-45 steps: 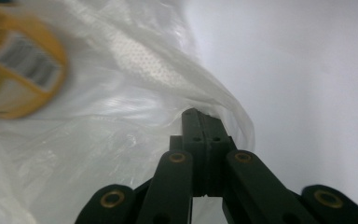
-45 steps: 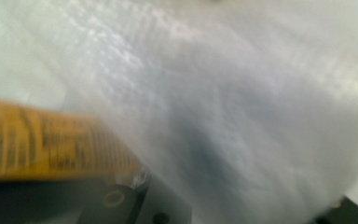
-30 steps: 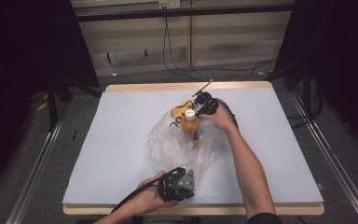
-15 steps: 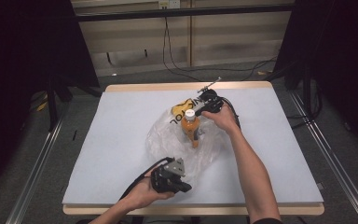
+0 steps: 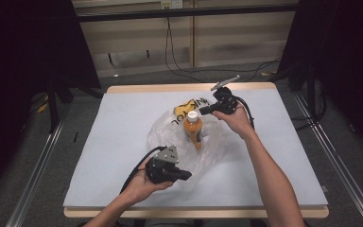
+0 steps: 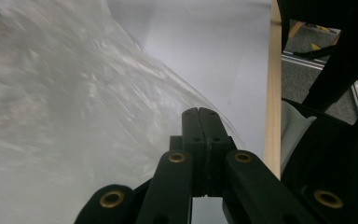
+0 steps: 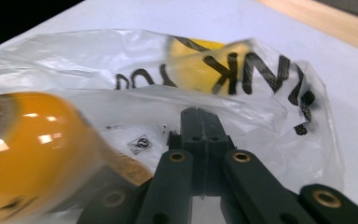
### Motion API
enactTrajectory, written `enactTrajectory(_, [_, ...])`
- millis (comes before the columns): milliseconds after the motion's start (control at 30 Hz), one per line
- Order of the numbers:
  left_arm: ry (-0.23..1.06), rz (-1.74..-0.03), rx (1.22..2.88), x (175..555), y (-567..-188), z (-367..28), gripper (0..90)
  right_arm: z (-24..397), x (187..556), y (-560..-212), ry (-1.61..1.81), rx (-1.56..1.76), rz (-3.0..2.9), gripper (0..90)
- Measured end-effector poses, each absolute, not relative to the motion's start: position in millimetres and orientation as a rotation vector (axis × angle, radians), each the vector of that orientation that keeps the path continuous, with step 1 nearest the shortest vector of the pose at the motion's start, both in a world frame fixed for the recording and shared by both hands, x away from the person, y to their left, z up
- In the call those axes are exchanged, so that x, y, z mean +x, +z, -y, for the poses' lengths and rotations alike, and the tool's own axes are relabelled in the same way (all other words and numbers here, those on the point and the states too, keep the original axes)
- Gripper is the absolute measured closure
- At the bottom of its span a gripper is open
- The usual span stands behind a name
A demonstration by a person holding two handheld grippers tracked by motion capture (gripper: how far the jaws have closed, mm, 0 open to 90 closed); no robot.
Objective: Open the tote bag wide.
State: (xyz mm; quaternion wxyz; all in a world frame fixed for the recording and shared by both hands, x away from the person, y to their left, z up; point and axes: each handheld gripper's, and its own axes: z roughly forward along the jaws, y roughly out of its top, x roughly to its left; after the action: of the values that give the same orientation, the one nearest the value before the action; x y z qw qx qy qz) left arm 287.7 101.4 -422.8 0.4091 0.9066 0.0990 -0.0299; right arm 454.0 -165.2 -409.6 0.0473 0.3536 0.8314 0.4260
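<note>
A clear plastic bag (image 5: 168, 137) with yellow and black print lies in the middle of the white table (image 5: 108, 142). Inside it an orange bottle (image 5: 194, 133) with a white cap stands nearly upright. My left gripper (image 5: 185, 176) is at the bag's near edge, its jaws shut with the film (image 6: 74, 116) caught at their tips (image 6: 199, 113). My right gripper (image 5: 203, 111) is at the bag's far edge beside the bottle cap, shut on the film (image 7: 261, 116). In the right gripper view (image 7: 199, 114) the bottle (image 7: 28, 144) bulges at the left, blurred.
The table's wooden edge (image 6: 273, 84) runs close to the left gripper. Cables (image 5: 179, 56) lie on the floor beyond the far edge. Metal rails (image 5: 33, 175) flank the table. Bare white tabletop lies left and right of the bag.
Both grippers have risen a little and drawn the bag's two edges apart. The bottle inside has tipped from leaning to nearly upright.
</note>
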Motion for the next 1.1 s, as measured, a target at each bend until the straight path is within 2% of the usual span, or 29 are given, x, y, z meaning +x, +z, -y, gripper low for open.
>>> enactTrajectory(467, [0.068, -0.287, 2.168, 314.8, -381.5, -108.9, 90.0, 182.0, 408.6, -378.5, 1.428, 0.939, -2.451, 90.0])
enactTrajectory(733, [0.068, -0.265, 2.152, 328.5, -379.5, -80.8, 90.0, 176.7, 372.5, -365.1, 1.519, 0.807, -2.467, 90.0])
enactTrajectory(933, [0.072, -0.315, 2.26, 342.9, -408.4, -73.1, 90.0, 168.2, 360.6, -384.1, 1.428, 0.763, -2.558, 90.0])
enactTrajectory(1000, [0.067, -0.368, 2.274, 349.5, -421.5, -80.7, 90.0, 177.3, 363.3, -406.2, 1.406, 0.844, -2.576, 90.0])
enactTrajectory(1100, [0.128, -0.419, 2.351, 358.7, -432.0, -88.4, 90.0, 179.2, 368.1, -425.8, 1.339, 0.887, -2.609, 90.0])
